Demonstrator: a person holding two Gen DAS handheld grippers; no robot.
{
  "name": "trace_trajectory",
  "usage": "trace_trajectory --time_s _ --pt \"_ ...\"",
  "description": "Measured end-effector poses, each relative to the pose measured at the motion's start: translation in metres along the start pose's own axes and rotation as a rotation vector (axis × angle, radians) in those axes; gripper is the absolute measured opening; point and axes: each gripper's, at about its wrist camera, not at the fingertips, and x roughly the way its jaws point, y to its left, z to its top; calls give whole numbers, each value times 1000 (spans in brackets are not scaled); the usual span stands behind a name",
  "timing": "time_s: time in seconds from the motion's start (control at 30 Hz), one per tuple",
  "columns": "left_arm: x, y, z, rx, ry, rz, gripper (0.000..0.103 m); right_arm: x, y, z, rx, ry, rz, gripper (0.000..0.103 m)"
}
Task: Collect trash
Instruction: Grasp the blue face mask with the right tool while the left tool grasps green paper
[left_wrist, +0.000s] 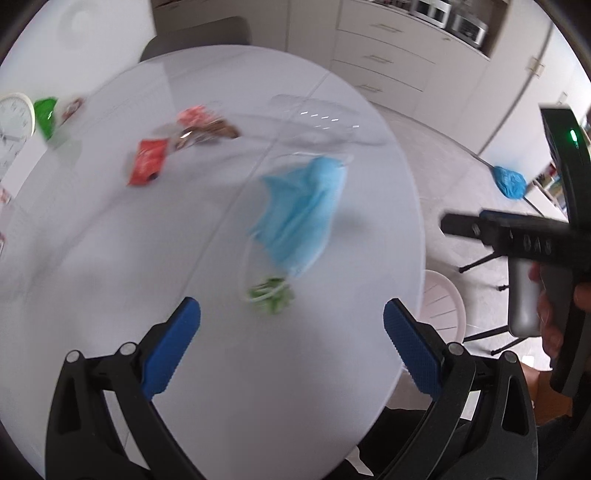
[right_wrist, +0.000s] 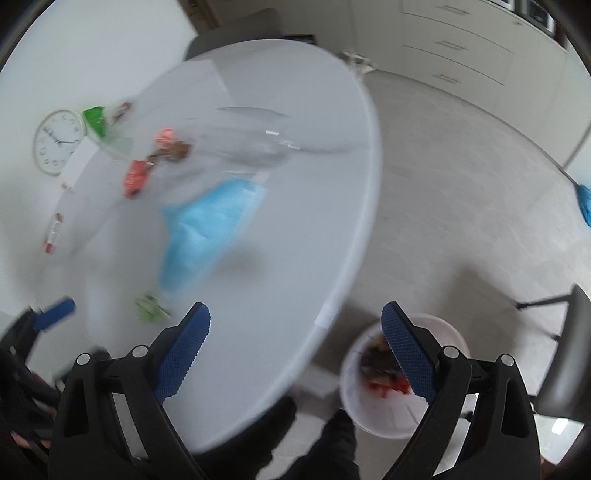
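Left wrist view: your left gripper (left_wrist: 291, 325) hangs over the round white table (left_wrist: 110, 240) with its blue pads wide apart and nothing between them. Just ahead of the pads lies a small green wrapper (left_wrist: 271, 291), touching the lower end of a blue mask (left_wrist: 299, 218). Farther off sit a red wrapper (left_wrist: 147, 162) and a blurred pink and brown heap (left_wrist: 203, 125). At the right edge your hand (left_wrist: 554, 314) grips the other tool, beside a white bin (left_wrist: 443, 306) on the floor.

Right wrist view: your right gripper (right_wrist: 295, 325) is spread wide and empty, straddling the table's near rim (right_wrist: 332, 295). The mask (right_wrist: 203, 229) lies mid-table, the green wrapper (right_wrist: 149, 308) near the left finger. The bin (right_wrist: 369, 406) stands below the right finger, holding dark and red scraps. A clock (right_wrist: 57, 142) shows far left
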Motion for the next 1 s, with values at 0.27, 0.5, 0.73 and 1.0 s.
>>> trace_trajectory --time_s 0.27,0.5,0.73,1.0 --pt "15 36 -13 -41 31 -11 95 56 68 48 -50 45 56 78" --pt "41 43 -14 -10 71 -53 87 98 83 61 3 132 47 50" --pt "68 37 -14 11 111 -82 75 104 87 68 60 153 106 24" --pt "82 33 -14 -5 132 -91 59 101 94 79 75 150 160 16"
